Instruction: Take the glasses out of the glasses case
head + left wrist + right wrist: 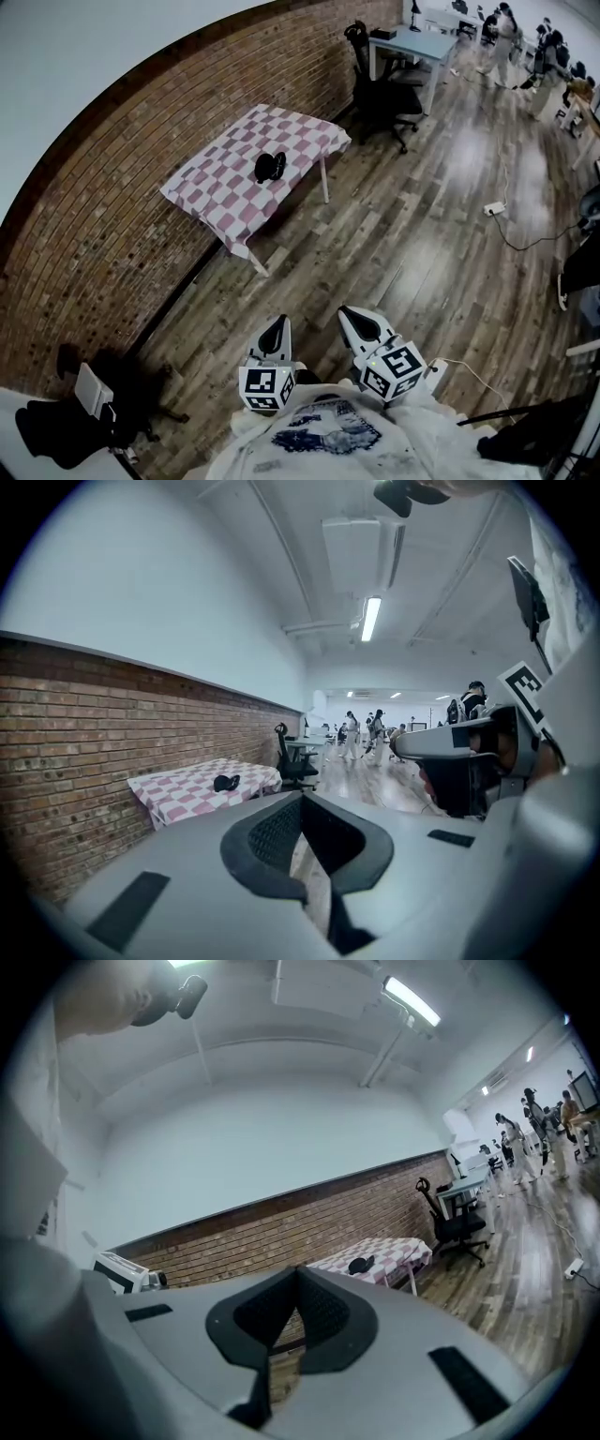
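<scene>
Where the brick wall (103, 206) bounds the room at left, we see the table (211, 192) in its checked cloth standing just beside it, with the dark glasses case (270, 167) lying near the cloth's middle. Open wooden floor (403, 244) spreads rightward, edged by an office chair (384, 94) and a power strip (494, 208). We hold the left gripper (277, 325) and right gripper (353, 313) low before us. Both have their jaws pressed together and empty, well apart from the case.

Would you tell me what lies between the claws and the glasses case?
Only bare wooden floor and some checkered tablecloth before the glasses case, seen in the head view.
</scene>
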`<state>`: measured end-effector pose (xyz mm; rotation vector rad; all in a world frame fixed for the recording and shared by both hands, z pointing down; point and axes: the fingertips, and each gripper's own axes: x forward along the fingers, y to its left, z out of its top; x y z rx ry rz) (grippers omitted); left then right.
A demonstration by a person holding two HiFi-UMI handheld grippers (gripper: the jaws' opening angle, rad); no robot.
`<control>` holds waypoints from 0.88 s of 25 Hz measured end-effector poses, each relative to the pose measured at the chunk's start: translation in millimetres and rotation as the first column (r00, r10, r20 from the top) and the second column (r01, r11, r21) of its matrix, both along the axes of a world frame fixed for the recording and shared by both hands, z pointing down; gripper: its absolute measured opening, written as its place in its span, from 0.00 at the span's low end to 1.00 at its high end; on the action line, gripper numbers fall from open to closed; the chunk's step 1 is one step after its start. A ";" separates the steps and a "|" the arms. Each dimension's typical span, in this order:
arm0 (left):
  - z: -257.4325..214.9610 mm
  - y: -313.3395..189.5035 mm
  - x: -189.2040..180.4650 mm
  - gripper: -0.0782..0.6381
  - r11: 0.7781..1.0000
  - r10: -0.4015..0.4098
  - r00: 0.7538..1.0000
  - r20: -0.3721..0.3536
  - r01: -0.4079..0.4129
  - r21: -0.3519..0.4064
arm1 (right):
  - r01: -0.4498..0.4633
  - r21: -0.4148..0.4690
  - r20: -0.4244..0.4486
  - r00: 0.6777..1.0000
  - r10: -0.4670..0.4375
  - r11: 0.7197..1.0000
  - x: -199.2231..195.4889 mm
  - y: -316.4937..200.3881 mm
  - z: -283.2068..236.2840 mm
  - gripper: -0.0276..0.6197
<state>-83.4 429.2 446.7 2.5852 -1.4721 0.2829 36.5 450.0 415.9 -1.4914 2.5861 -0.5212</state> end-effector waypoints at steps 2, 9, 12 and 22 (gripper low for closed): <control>-0.8 -0.6 5.5 0.12 1.000 0.004 1.000 0.004 -0.004 -0.002 | 0.001 0.003 0.004 1.000 -0.001 1.000 5.2 1.7 -1.4 0.06; -4.1 -9.7 29.0 0.12 0.999 0.051 0.999 0.008 -0.051 0.007 | -0.021 -0.012 0.030 0.999 0.021 1.000 20.6 -4.4 1.9 0.06; -1.9 -20.0 28.7 0.12 0.998 0.056 0.998 0.006 -0.056 0.009 | -0.027 -0.014 0.030 0.999 0.028 1.000 21.0 -11.4 4.5 0.06; 5.8 -72.3 21.8 0.12 0.999 0.038 0.999 -0.016 -0.038 0.023 | -0.051 -0.021 -0.008 0.999 0.051 0.998 21.4 -65.7 13.7 0.06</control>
